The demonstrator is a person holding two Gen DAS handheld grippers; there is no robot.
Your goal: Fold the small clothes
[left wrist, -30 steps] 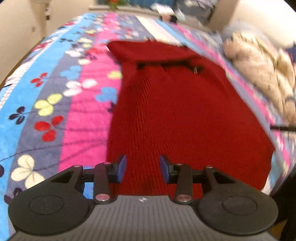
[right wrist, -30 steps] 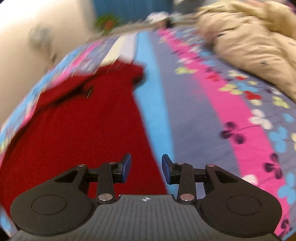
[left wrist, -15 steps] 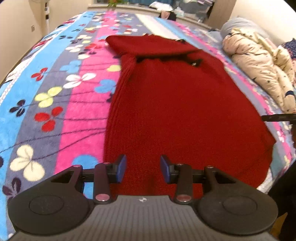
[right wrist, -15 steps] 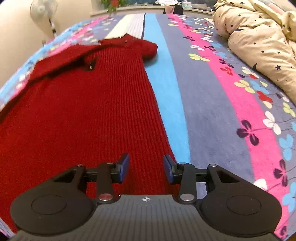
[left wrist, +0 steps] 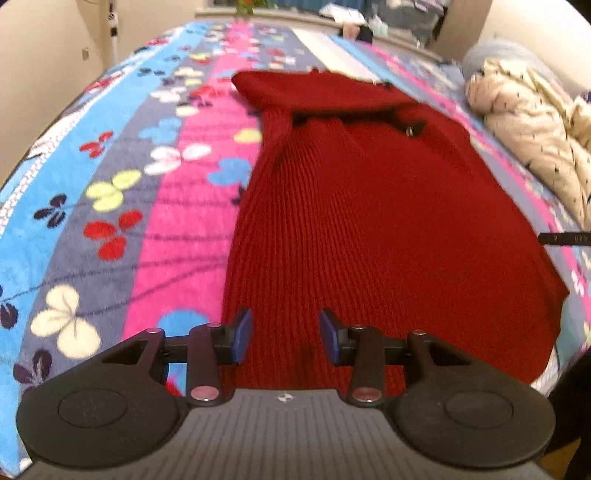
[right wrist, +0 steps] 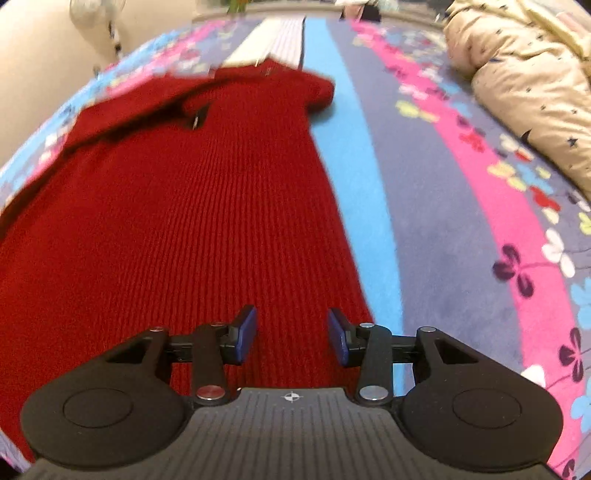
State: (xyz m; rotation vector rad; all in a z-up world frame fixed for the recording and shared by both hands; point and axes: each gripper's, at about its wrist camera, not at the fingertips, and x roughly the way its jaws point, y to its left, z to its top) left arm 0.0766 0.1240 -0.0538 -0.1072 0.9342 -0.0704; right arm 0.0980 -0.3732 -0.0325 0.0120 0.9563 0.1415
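Observation:
A dark red ribbed knit sweater (left wrist: 369, 221) lies flat on a bed, its sleeves folded across the far end. It also shows in the right wrist view (right wrist: 184, 221). My left gripper (left wrist: 284, 339) is open and empty, hovering over the sweater's near hem close to its left edge. My right gripper (right wrist: 291, 341) is open and empty over the near hem close to the sweater's right edge. A thin dark part of the right gripper (left wrist: 565, 238) shows at the right edge of the left wrist view.
The bed is covered by a striped blanket with flower prints (left wrist: 110, 221), also in the right wrist view (right wrist: 461, 221). A beige quilt (right wrist: 524, 81) is bunched at the right side. A fan (right wrist: 88, 14) and wall stand at the far left.
Both grippers have moved in low over the sweater's near hem and steadied. Both stay open.

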